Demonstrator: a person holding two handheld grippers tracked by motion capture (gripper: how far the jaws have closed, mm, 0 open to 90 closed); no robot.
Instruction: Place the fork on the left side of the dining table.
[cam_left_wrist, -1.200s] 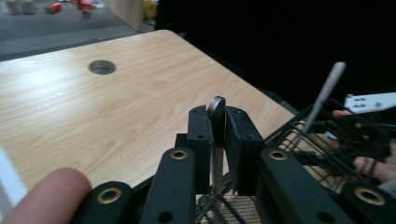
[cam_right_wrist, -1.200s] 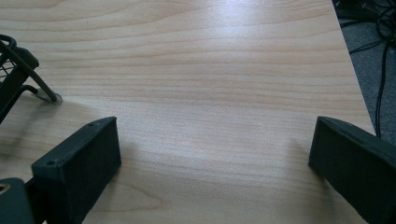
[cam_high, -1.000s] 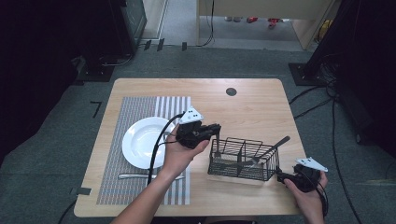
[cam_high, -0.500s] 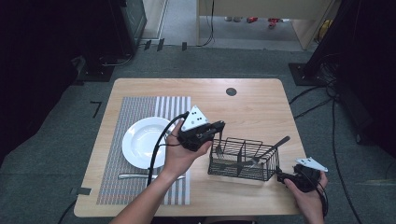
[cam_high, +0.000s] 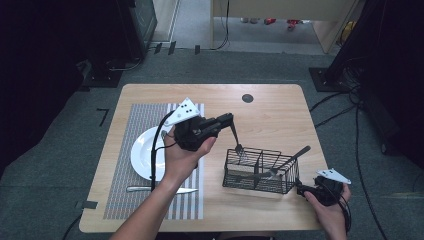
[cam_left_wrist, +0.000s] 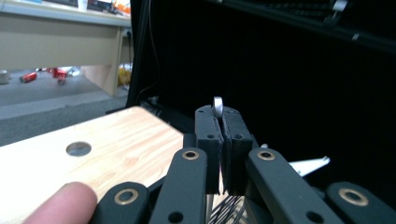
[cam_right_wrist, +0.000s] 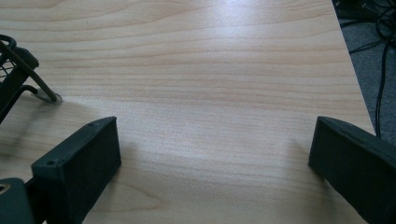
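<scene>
The left gripper (cam_high: 231, 121) has its black jaws pressed together on the handle of a slim silver metal fork (cam_high: 237, 140); in the left gripper view the handle's rounded end (cam_left_wrist: 217, 104) pokes up between the clamped pads. The fork hangs tines-down, its tip at the top rim of the black wire cutlery basket (cam_high: 260, 172), which stands near the desk's (cam_high: 270, 107) front right corner. The right gripper (cam_high: 306, 190) rests low just beside the basket's right end, its jaws spread wide over bare wood with nothing between them. Behind the basket the desk lies free up to its far edge. A white round plate (cam_high: 142, 155) sits on the grey striped placemat (cam_high: 132, 197) toward the left edge.
</scene>
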